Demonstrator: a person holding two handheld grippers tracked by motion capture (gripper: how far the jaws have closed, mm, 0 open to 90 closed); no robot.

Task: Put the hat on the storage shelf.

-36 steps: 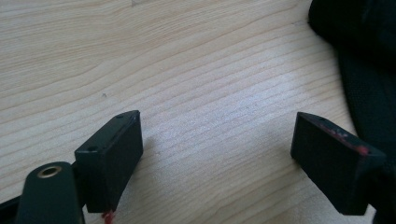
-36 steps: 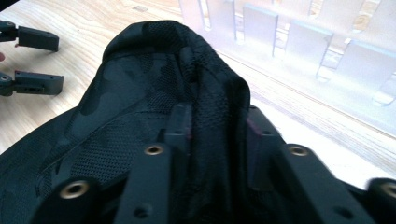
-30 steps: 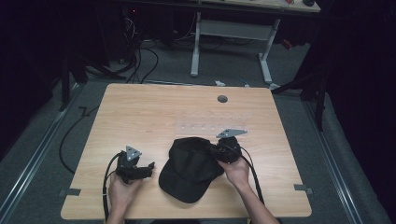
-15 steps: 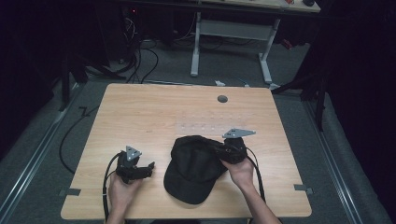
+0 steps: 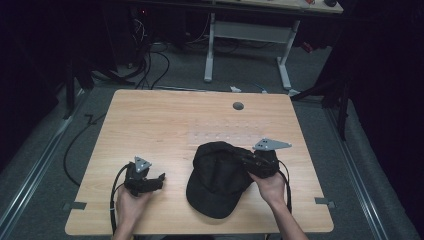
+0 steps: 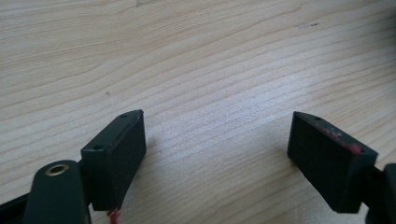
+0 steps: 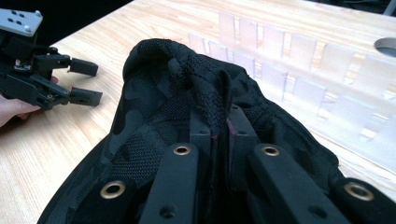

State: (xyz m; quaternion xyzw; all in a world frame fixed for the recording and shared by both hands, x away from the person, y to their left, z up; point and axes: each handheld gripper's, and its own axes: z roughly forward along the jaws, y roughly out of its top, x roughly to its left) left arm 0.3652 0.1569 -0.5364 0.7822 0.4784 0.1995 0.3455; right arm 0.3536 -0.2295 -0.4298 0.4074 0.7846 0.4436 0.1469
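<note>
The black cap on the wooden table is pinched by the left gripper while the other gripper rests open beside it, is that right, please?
Not quite: the right gripper pinches the black cap, as the right gripper view shows, its jaws shut on a fold of fabric. The left gripper is the one resting open beside it on the wooden table.

A black cap (image 5: 220,180) lies on the light wooden table (image 5: 165,125).

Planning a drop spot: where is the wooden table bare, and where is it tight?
Bare: the far left of the light wooden table, up to the round cable hole. Also the strip between the open left gripper and the black mesh cap. Crowded: near right, where the right gripper pinches the cap beside the clear plastic divider rack.
</note>
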